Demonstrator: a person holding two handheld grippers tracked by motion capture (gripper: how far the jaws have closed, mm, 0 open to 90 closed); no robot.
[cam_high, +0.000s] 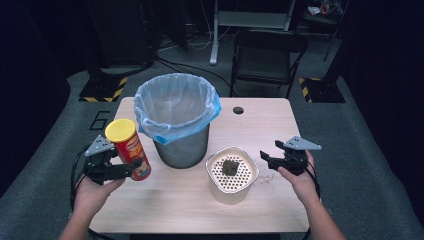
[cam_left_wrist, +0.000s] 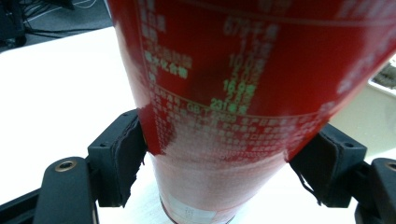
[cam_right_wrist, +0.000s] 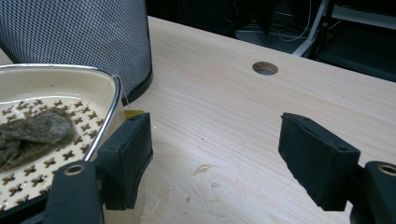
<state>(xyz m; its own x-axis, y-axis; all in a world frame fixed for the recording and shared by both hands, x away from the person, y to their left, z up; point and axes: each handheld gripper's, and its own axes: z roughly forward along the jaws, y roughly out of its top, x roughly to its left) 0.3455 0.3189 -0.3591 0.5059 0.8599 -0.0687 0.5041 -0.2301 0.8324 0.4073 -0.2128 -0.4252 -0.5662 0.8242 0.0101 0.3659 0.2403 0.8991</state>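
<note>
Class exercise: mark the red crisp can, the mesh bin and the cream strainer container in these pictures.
red crisp can (cam_high: 134, 148): high view, on its red side wall.
mesh bin (cam_high: 182, 146): high view, on its grey mesh wall.
cream strainer container (cam_high: 222, 191): high view, on its front outer wall.

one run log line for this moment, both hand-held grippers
left hand-held gripper: shut on red chip can | right hand-held gripper: open, empty, beside strainer bowl | lined bin: behind

Lined mesh bin (cam_high: 177, 120), folding chair (cam_high: 267, 55), wooden table (cam_high: 260, 125)
</note>
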